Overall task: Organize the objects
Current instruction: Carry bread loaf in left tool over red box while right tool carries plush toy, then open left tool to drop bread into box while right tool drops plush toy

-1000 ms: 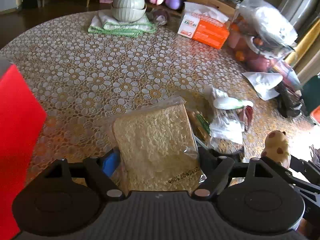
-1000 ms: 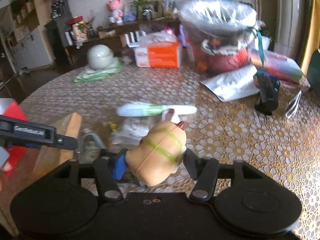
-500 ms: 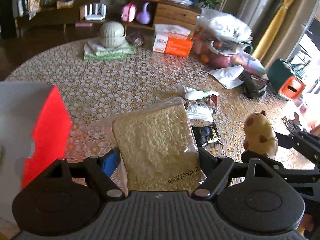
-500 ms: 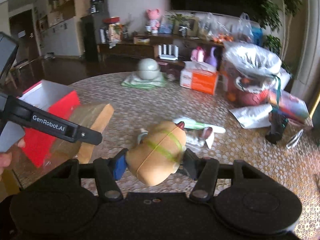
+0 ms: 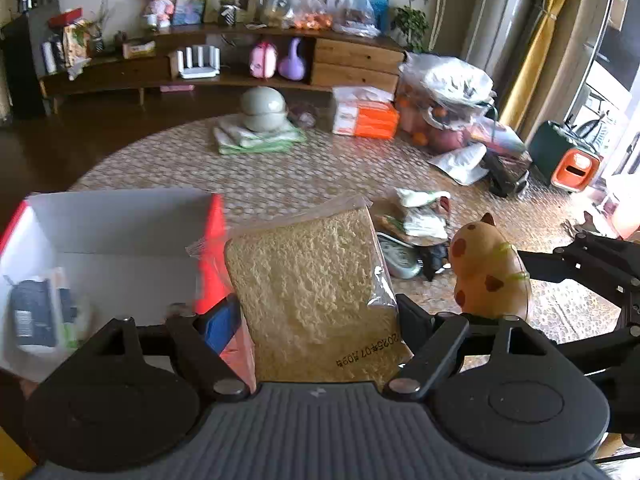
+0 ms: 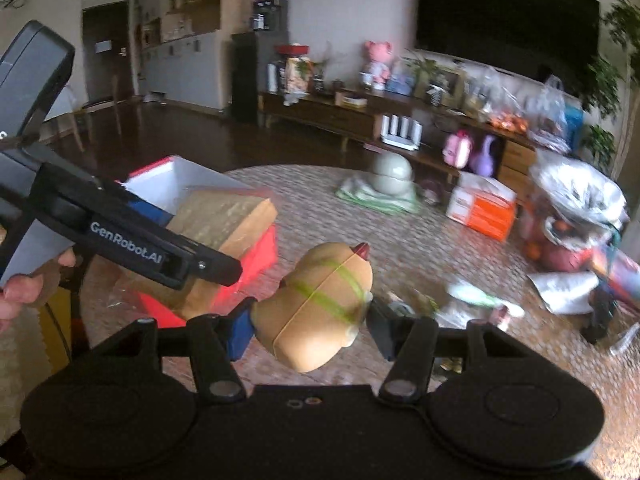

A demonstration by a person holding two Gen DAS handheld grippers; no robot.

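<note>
left hand-held gripper (image 5: 320, 320) clamped on bagged bread slice (image 5: 316, 296), held above the worktop (image 5: 280, 176) just beside the red box (image 5: 120, 232), open top, white inside. right hand-held gripper (image 6: 308, 320) closed around hot dog toy (image 6: 316, 304), lifted clear of the worktop. loose wrappers (image 5: 420, 220) lying further back on the worktop.

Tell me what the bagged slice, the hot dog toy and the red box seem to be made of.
Bagged slice: porous tan crumb, likely bread or a foam replica, in glossy clear plastic film printed with a date. Hot dog toy: smooth, slightly shiny bun with a moulded seam, probably plastic or rubber. Red box: matte, thin flat walls, white inside, looks like cardboard.
</note>
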